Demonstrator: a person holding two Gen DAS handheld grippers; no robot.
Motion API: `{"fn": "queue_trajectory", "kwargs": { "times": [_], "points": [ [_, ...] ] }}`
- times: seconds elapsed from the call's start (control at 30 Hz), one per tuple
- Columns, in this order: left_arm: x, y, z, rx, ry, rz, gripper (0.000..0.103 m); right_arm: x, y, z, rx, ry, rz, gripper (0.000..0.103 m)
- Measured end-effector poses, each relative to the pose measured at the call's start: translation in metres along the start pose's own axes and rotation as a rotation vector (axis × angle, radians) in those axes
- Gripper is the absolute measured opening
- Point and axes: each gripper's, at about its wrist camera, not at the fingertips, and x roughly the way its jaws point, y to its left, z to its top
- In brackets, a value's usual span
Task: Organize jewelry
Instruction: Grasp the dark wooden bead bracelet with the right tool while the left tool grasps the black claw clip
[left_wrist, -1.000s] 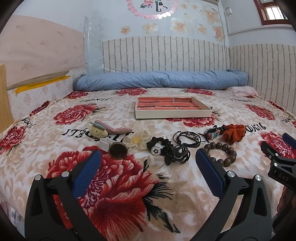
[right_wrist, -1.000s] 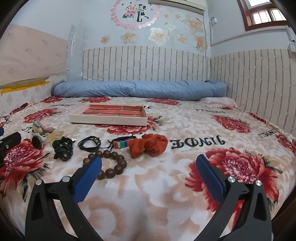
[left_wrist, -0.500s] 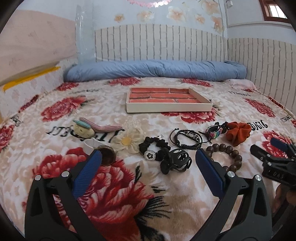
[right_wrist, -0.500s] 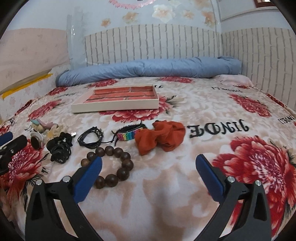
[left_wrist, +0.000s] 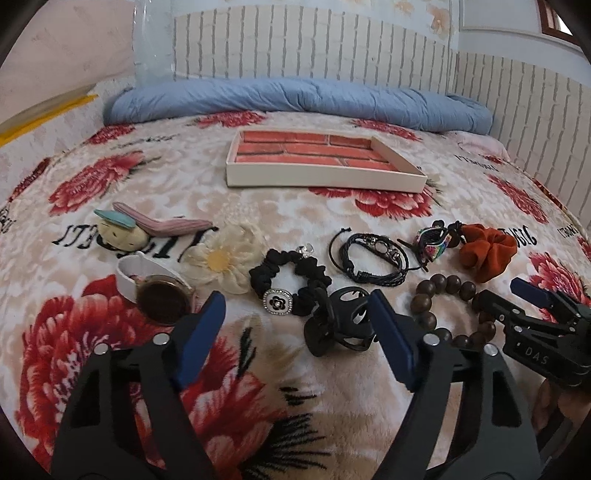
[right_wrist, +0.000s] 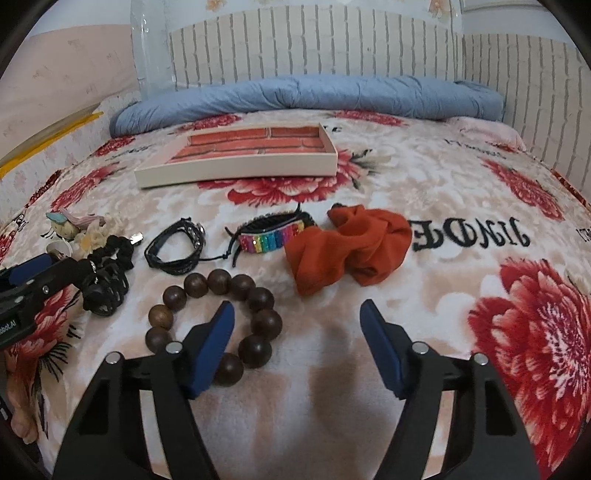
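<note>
You hold both grippers spread and empty, your left gripper (left_wrist: 295, 317) low over the black claw clip (left_wrist: 341, 326) and your right gripper (right_wrist: 295, 328) by the wooden bead bracelet (right_wrist: 216, 321), likely because the tray (left_wrist: 321, 181) beyond awaits them.

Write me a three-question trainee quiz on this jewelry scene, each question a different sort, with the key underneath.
1. True or false: the tray already holds jewelry.
2. Multiple choice: in the left wrist view, which item lies directly between the white flower and the black cord bracelet? A. orange scrunchie B. black scrunchie C. wooden bead bracelet
3. Fill in: the left gripper and right gripper are both ____.

Key:
1. False; only its brick-patterned floor shows.
2. B
3. open, holding nothing.
</note>
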Motion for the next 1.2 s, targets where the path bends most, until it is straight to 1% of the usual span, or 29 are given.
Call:
{"fn": "queue_trajectory", "kwargs": {
  "times": [0.07,0.13,0.2,0.37,0.57,0.63,0.67,0.73,0.77,0.8,0.83,0.9,0.97,1.07,1.17,1.2],
  "points": [
    [0.004,0.001,0.000,-0.005,0.012,-0.005,0.074,0.004,0.000,0.001,0.007,0.018,0.005,0.064],
    [0.008,0.002,0.001,-0.009,0.028,-0.013,0.068,0.009,0.000,0.002,0.007,0.040,0.007,0.059],
    [0.013,0.003,0.001,-0.013,0.049,-0.025,0.059,0.014,0.003,0.003,-0.002,0.062,0.009,0.055],
    [0.017,0.005,0.002,-0.020,0.060,-0.046,0.058,0.023,0.003,0.003,0.003,0.098,0.021,0.053],
    [0.020,-0.001,0.003,0.013,0.077,-0.083,0.048,0.029,0.004,0.005,0.004,0.123,0.023,0.050],
    [0.020,0.000,0.003,0.012,0.089,-0.107,0.040,0.029,0.004,0.004,0.007,0.125,0.029,0.050],
    [0.020,0.001,0.004,0.008,0.097,-0.123,0.039,0.029,0.003,0.004,0.012,0.126,0.034,0.049],
    [0.022,0.003,0.006,0.000,0.127,-0.162,0.031,0.029,0.001,0.004,0.020,0.127,0.042,0.049],
    [0.022,0.003,0.007,0.000,0.137,-0.172,0.029,0.029,0.001,0.004,0.022,0.128,0.044,0.049],
    [0.023,0.004,0.009,-0.001,0.153,-0.188,0.025,0.030,0.000,0.005,0.022,0.128,0.045,0.049],
    [0.024,0.004,0.010,-0.002,0.166,-0.201,0.018,0.030,0.000,0.005,0.021,0.127,0.044,0.049],
    [0.025,0.003,0.011,0.002,0.181,-0.214,0.012,0.030,0.000,0.005,0.021,0.128,0.044,0.049],
    [0.025,0.002,0.012,0.005,0.189,-0.218,0.010,0.030,0.000,0.004,0.020,0.128,0.044,0.048],
    [0.025,0.004,0.012,-0.004,0.190,-0.218,0.008,0.029,0.003,0.005,0.010,0.130,0.048,0.042],
    [0.023,0.005,0.012,-0.003,0.188,-0.220,0.004,0.030,0.007,0.006,-0.001,0.135,0.055,0.033],
    [0.022,0.006,0.012,-0.003,0.186,-0.219,0.003,0.029,0.007,0.006,-0.003,0.137,0.061,0.028]
  ]
}}
